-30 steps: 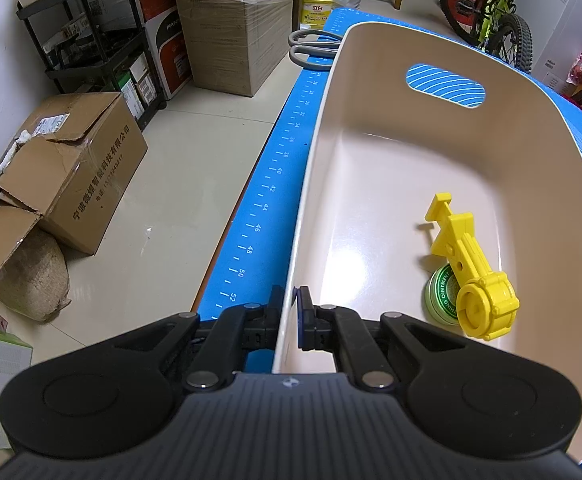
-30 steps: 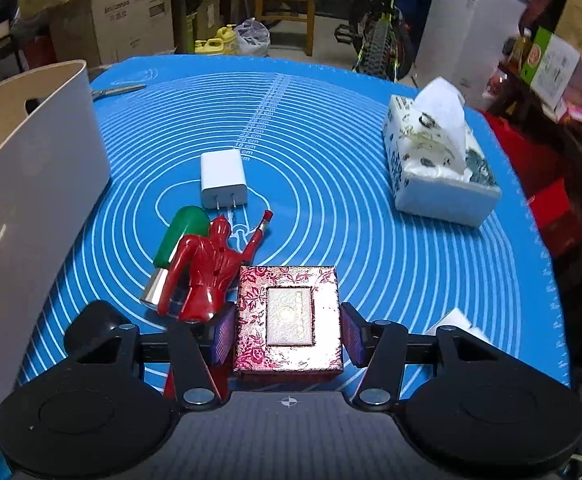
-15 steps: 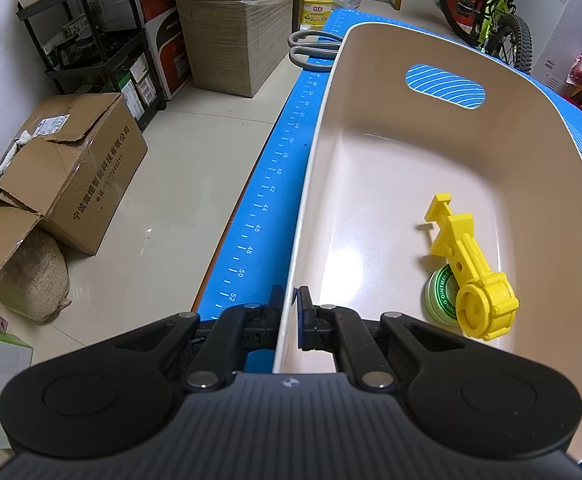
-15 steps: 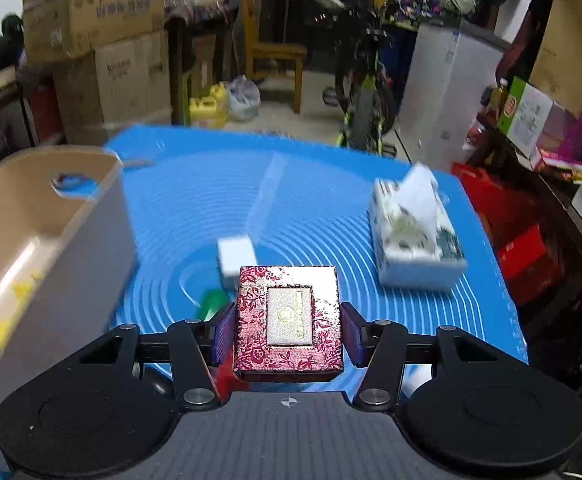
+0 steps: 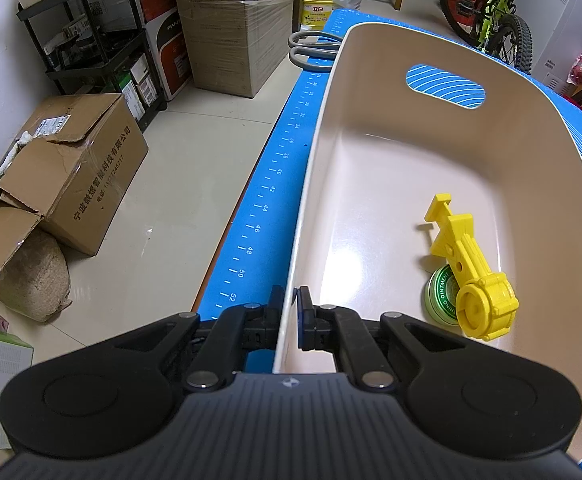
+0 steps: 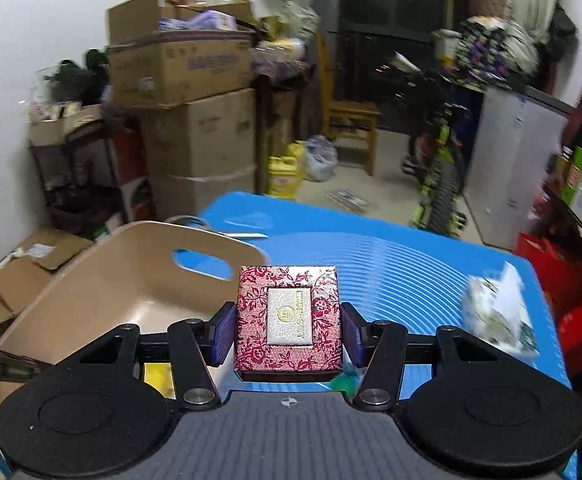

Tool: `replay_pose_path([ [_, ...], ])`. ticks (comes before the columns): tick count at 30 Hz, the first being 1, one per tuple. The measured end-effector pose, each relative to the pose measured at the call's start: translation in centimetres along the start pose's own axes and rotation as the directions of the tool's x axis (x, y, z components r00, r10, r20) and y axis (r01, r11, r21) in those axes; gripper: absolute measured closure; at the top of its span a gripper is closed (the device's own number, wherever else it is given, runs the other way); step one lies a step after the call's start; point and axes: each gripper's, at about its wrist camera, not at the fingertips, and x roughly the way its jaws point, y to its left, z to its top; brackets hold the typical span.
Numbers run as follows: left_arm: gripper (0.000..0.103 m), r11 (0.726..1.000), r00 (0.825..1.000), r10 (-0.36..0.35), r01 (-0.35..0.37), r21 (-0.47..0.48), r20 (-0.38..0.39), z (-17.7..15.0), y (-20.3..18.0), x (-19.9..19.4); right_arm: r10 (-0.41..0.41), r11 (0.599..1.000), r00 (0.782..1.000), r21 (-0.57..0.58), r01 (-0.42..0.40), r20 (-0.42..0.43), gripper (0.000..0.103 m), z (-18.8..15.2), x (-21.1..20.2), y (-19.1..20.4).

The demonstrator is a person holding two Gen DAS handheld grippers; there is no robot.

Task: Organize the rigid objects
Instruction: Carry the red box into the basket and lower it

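While my right gripper [image 6: 287, 334] clamps the red floral box [image 6: 289, 322] by its two sides, the box hangs in the air above the blue mat [image 6: 403, 264], just beside the right edge of the beige bin [image 6: 103, 280]. My left gripper [image 5: 290, 322] is pinched tight on the bin's near wall [image 5: 291, 280], one finger outside and one inside. In the bin lie a yellow plastic toy [image 5: 471, 272] and, partly under it, a round green tin [image 5: 441, 292]. A tissue box [image 6: 499, 316] sits on the mat to the right, blurred. Grey-handled scissors [image 5: 311, 48] rest on the mat by the bin's far end.
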Motion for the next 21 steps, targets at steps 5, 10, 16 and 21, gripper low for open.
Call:
replay_pose_path([
  [5,0.095,1.0,1.0,0.0,0.0,0.0,0.0,0.0,0.0,-0.1,0.064,0.997,0.998,-0.033,-0.064,-0.005,0.044,0.6,0.9,3.0],
  [10,0.095,1.0,1.0,0.001,-0.001,0.0,0.0,0.0,0.0,-0.1,0.121,0.988,0.991,-0.086,-0.125,-0.05,0.044,0.2,2.3,6.1],
  [16,0.095,1.0,1.0,-0.001,0.001,-0.003,0.0,0.0,0.0,-0.2,0.125,0.973,0.984,-0.179,-0.146,-0.124,0.045,-1.3,4.5,9.6],
  [21,0.095,1.0,1.0,0.002,-0.002,0.0,-0.001,0.1,-0.1,-0.2,0.119,0.964,0.974,-0.213,-0.16,-0.192,0.045,-2.3,5.9,11.4],
])
